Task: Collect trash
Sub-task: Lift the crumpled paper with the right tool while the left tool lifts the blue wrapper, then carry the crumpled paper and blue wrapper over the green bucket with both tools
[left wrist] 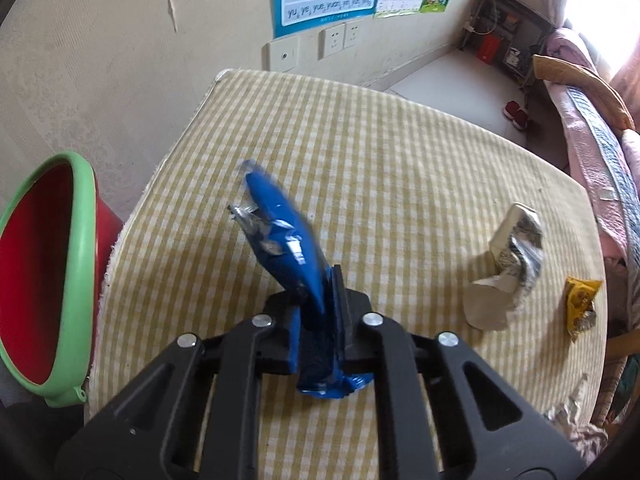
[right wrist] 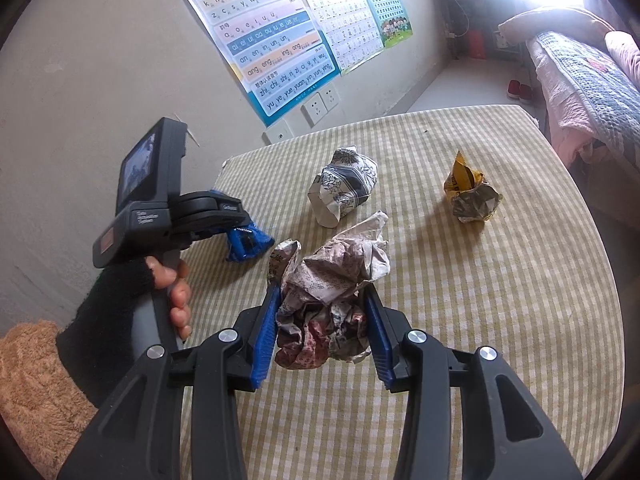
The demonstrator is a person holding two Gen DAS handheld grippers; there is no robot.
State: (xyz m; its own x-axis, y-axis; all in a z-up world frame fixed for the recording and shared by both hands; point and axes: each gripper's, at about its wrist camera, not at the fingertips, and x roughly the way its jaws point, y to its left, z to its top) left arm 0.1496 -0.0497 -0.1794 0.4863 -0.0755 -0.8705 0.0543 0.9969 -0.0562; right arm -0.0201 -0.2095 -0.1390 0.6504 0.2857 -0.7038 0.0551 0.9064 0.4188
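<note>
Pinching a crumpled blue wrapper, the left claw grips tight.

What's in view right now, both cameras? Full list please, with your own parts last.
blue wrapper: 1, blue and silver, clamped in the left tool
crumpled paper: 1, white-pink printed, between the right tool's fingers
patterned wrapper: 1, white and grey, mid table
yellow wrapper: 1, yellow and silver, right side of table
bin: 1, red with green rim, off the table's left edge
table: 1, yellow-white check cloth
posters: several, on the wall
sockets: 2, white, wall below the posters
red shoes: 1 pair, floor by the bed
bed: 1, pink and blue covers, right
left tool: shut
right tool: around the paper, grip unclear
left hand: on the left tool's handle
</note>
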